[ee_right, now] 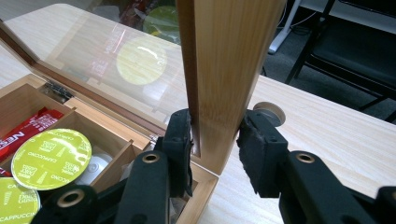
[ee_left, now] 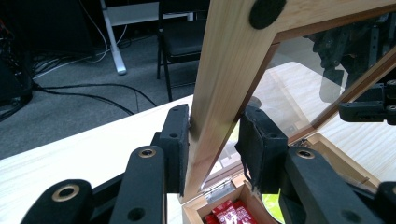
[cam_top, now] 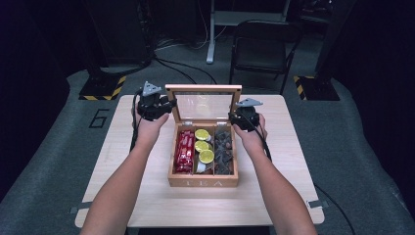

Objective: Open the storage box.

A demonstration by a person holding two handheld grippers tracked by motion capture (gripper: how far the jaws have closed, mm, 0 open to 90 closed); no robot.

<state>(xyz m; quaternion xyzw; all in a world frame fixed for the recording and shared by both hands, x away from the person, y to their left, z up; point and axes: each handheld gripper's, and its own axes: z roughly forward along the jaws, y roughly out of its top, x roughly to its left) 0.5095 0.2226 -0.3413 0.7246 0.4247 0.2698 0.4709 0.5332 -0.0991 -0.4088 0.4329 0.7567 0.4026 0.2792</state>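
Tea box [cam_top: 203, 182] sits mid-desk [cam_top: 274, 196], its glass lid [cam_top: 203, 105] upright. Left tongs [cam_top: 169, 104] and right tongs [cam_top: 234, 116] each pinch a side rail of that lid. Behind the box, grey floor carries cables and a black chair [cam_top: 259, 46].

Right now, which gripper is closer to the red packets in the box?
Left. The left gripper straddles the lid's edge on the side above the red packets. The right gripper is at the lid's opposite edge, beyond the green capsules.

Behind the far edge of the wooden table [cam_top: 147, 196] stood a black folding chair [cam_top: 262, 46] on grey floor [cam_top: 44, 161]; the room was dark.
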